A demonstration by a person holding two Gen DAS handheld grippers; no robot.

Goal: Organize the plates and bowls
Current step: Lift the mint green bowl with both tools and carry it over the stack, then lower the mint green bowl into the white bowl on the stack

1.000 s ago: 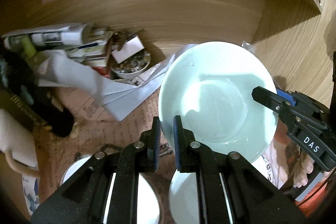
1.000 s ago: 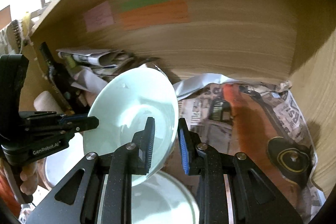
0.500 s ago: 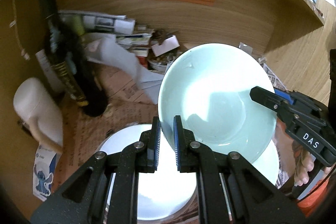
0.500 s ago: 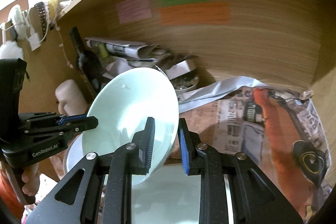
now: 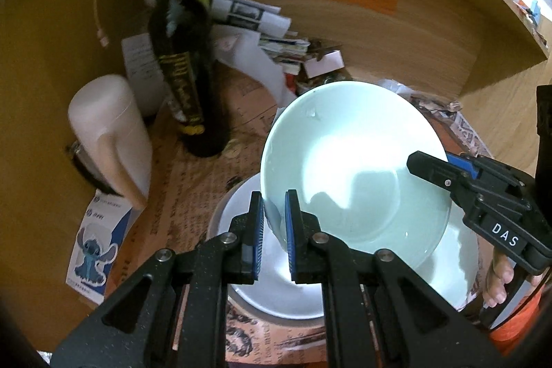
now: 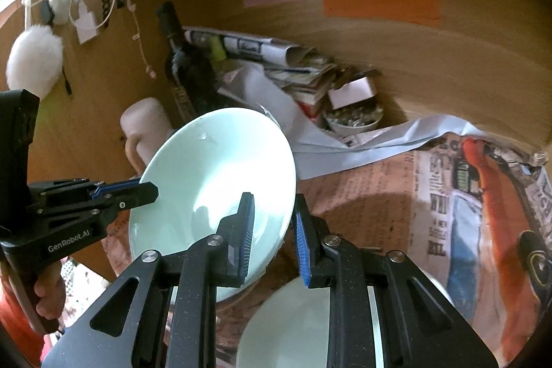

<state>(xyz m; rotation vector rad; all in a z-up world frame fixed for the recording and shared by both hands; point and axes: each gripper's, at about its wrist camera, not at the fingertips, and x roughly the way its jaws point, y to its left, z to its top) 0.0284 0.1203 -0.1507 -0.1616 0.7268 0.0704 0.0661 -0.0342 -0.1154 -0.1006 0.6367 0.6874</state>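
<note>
Both grippers pinch one glossy pale-green bowl (image 5: pixel 355 168) by opposite rims: left gripper (image 5: pixel 274 230) clamped tight, right gripper (image 6: pixel 272 237) closed on the far edge. Only the left view shows the white plate (image 5: pixel 262 281) directly beneath. The right view's lower bowl (image 6: pixel 286 326) is half hidden by fingers.
</note>
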